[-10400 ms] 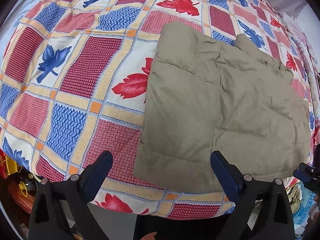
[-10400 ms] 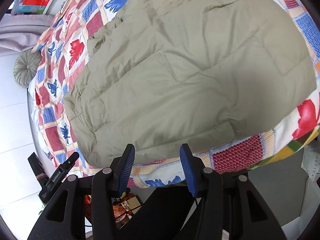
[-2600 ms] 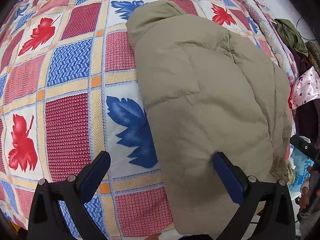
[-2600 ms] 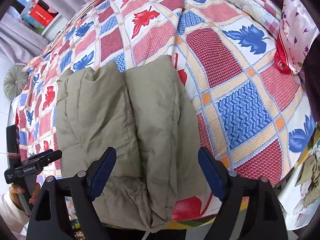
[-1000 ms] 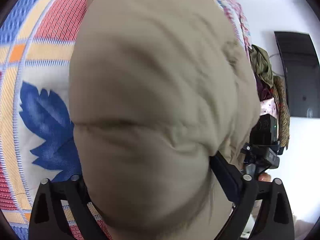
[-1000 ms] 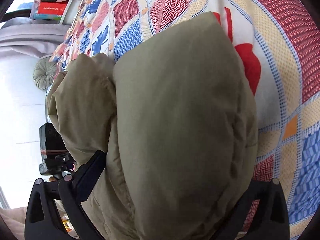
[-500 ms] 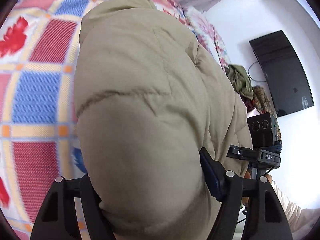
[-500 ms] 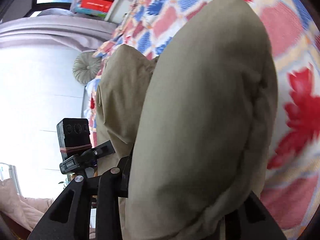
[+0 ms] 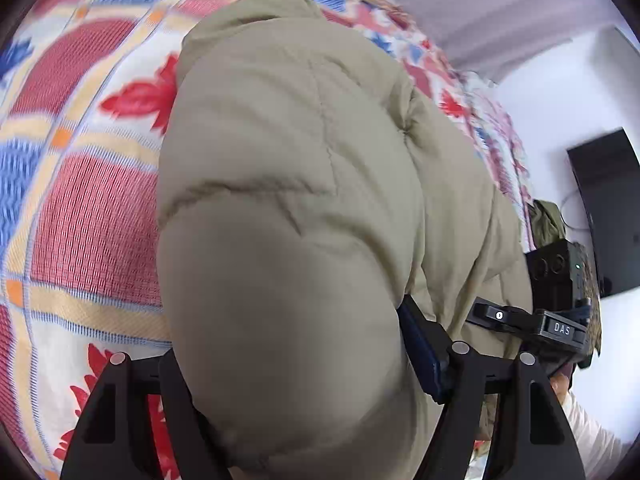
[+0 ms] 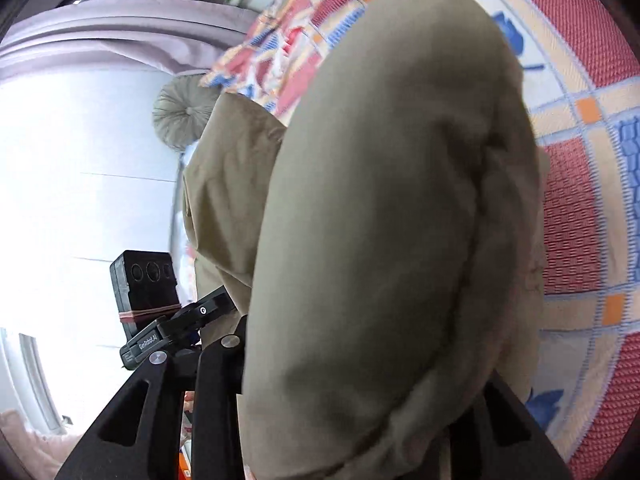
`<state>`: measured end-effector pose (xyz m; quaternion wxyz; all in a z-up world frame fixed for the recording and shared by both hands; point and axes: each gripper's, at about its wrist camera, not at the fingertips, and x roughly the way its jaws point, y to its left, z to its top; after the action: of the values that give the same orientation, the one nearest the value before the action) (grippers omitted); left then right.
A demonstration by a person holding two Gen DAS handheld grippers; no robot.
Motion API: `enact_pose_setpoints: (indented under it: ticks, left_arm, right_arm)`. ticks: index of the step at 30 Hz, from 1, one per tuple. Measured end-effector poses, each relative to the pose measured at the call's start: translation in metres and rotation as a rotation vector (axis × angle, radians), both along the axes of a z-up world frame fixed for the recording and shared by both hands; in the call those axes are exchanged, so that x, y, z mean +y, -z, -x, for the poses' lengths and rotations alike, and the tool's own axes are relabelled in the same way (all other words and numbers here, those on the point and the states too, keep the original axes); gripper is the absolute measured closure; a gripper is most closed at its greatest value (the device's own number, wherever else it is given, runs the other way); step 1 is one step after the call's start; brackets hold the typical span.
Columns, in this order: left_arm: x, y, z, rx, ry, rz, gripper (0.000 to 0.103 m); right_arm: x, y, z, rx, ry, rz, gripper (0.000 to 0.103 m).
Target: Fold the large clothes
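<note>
A khaki padded jacket (image 9: 288, 184), folded into a thick roll, fills the left wrist view. Its near end bulges between the jaws of my left gripper (image 9: 288, 364), which is shut on it; only the blue pad of one finger (image 9: 420, 348) shows. In the right wrist view the same jacket (image 10: 384, 208) swells out between the jaws of my right gripper (image 10: 360, 380), also shut on it, its fingertips buried in the cloth. The held end hangs above the bed. Each view shows the other gripper beside the jacket: the right gripper (image 9: 532, 324) and the left gripper (image 10: 172, 328).
Under the jacket lies the patchwork bedspread (image 9: 88, 208) with red and blue leaves. A black screen (image 9: 608, 216) hangs on the white wall beyond a heap of clothes (image 9: 548, 216). A round grey cushion (image 10: 180, 116) and grey curtains (image 10: 100, 32) stand at the bed's far side.
Both grippers have closed on the jacket's near end and carried it up and across the bed. The bedspread has slid beneath, and wall and curtains have come into view.
</note>
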<state>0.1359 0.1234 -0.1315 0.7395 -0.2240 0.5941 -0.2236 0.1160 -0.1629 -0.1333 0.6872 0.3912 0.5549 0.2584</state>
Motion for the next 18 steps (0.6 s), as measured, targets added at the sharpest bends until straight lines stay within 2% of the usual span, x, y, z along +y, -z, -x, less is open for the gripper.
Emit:
enact_pose_setpoints:
  ticks: [2, 4, 6, 11, 13, 15, 18]
  left_arm:
    - [0.004, 0.013, 0.002, 0.014, -0.025, -0.004, 0.024]
    - [0.008, 0.013, 0.008, 0.003, -0.030, -0.023, 0.024]
    - [0.010, 0.003, 0.014, -0.021, -0.024, -0.067, 0.024]
    - [0.025, -0.036, 0.008, -0.123, -0.053, -0.149, 0.024]
    - [0.034, -0.049, 0.000, -0.154, -0.089, -0.155, 0.024]
    - [0.041, -0.056, -0.014, -0.186, -0.120, -0.187, 0.024]
    - [0.039, -0.054, -0.044, -0.197, -0.136, -0.217, 0.024]
  right_arm:
    - [0.006, 0.007, -0.006, 0.031, 0.020, 0.048, 0.062]
    - [0.006, 0.006, -0.003, 0.064, 0.053, 0.093, 0.054]
    - [-0.003, -0.002, 0.001, 0.089, 0.081, 0.144, 0.047]
    - [-0.024, -0.039, 0.023, 0.088, 0.153, 0.322, 0.046]
    - [-0.031, -0.057, 0.033, 0.055, 0.203, 0.433, 0.046]
    - [-0.042, -0.084, 0.045, -0.034, 0.244, 0.511, 0.046]
    - [-0.038, -0.118, 0.041, -0.182, 0.232, 0.480, 0.046]
